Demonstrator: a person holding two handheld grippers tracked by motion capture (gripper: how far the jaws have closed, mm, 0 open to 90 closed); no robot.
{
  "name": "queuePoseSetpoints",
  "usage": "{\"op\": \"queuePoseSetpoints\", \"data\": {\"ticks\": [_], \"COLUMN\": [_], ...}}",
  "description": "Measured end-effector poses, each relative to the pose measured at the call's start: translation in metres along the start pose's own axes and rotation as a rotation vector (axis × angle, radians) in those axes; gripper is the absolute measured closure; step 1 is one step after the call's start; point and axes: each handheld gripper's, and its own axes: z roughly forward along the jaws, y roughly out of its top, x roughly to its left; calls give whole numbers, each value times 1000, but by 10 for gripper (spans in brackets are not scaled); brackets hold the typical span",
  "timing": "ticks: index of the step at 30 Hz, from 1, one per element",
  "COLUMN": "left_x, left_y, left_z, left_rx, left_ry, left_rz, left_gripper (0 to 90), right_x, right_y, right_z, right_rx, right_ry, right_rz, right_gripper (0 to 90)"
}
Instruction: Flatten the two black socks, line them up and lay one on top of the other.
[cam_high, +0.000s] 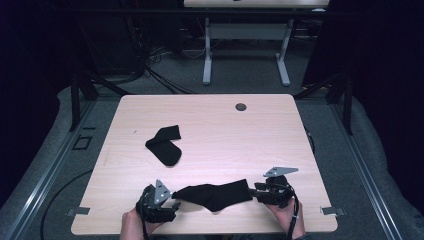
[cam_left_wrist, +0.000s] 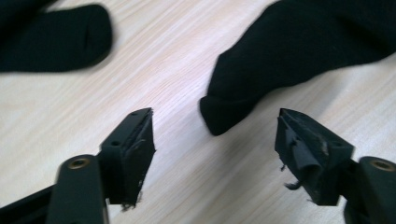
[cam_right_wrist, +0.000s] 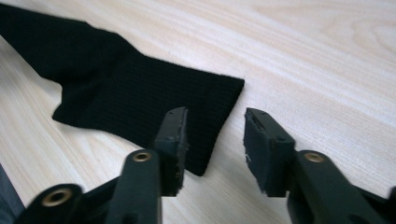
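A black sock (cam_high: 215, 195) lies stretched flat along the table's near edge, toe to the left, cuff to the right. My left gripper (cam_high: 172, 202) stands open just off the sock's toe (cam_left_wrist: 224, 114), nothing between its jaws. At the cuff (cam_right_wrist: 205, 107) my right gripper (cam_high: 255, 192) is open too, jaws a small gap apart, one jaw over the cuff's edge and not clamped on it. A second black sock (cam_high: 165, 145), folded, rests at mid-table on the left, and its end (cam_left_wrist: 56, 37) appears in the left gripper view.
The light wooden table (cam_high: 250, 145) has a round cable hole (cam_high: 241, 106) near its far edge. Behind it stands a white-legged desk (cam_high: 245, 50) with cables on the floor. Metal rails (cam_high: 50, 165) run along the table's sides.
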Motion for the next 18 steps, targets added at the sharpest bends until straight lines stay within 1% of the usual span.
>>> {"op": "queuePoseSetpoints", "data": {"ticks": [1, 2, 3, 4, 5, 6, 8, 9, 10, 11, 12, 13, 14, 16, 17, 18], "left_x": [3, 6, 8, 9, 8, 7, 5, 4, 3, 2, 1, 0, -1, -3, -3, -3], "left_y": [0, 0, 0, 1, 2, 3, 4, 4, 4, 3, 3, 3, 3, 3, 3, 2], "left_z": [2, 5, 8, 11, 15, 18, 25, 27, 29, 31, 32, 33, 33, 31, 30, 28], "left_rx": [12, 21, 20, 35, 41, 39, 50, 48, 41, 35, 31, 33, 26, 3, 3, 0], "left_ry": [-10, -20, -28, -32, -27, -26, -32, -30, -40, -46, -46, -52, -50, -19, -23, -19], "left_rz": [-4, 2, 10, 29, 45, 61, 97, 113, 129, 146, 155, 164, 175, 197, 199, 189], "left_gripper": [277, 266, 269, 288, 301, 321, 436, 514, 606, 701, 769, 816, 830, 840, 839, 833], "right_x": [2, 5, 9, 13, 15, 17, 18, 19, 19, 19, 19, 19, 18, 17, 16, 15], "right_y": [0, 1, 1, 1, 1, 0, -2, -2, -3, -3, -3, -4, -4, -5, -6, -6], "right_z": [0, 2, 4, 8, 11, 15, 21, 23, 25, 26, 26, 26, 25, 24, 23, 22], "right_rx": [6, 3, 14, 29, 43, 53, 67, 73, 75, 79, 77, 78, 85, 81, 75, 77], "right_ry": [-3, 0, -1, -15, -21, -27, -35, -42, -43, -40, -37, -30, -21, -12, -14, -18], "right_rz": [1, -7, -15, -17, -26, -32, -41, -45, -56, -57, -56, -56, -62, -53, -55, -53], "right_gripper": [545, 528, 516, 504, 507, 511, 546, 578, 621, 651, 687, 718, 744, 788, 799, 805]}}
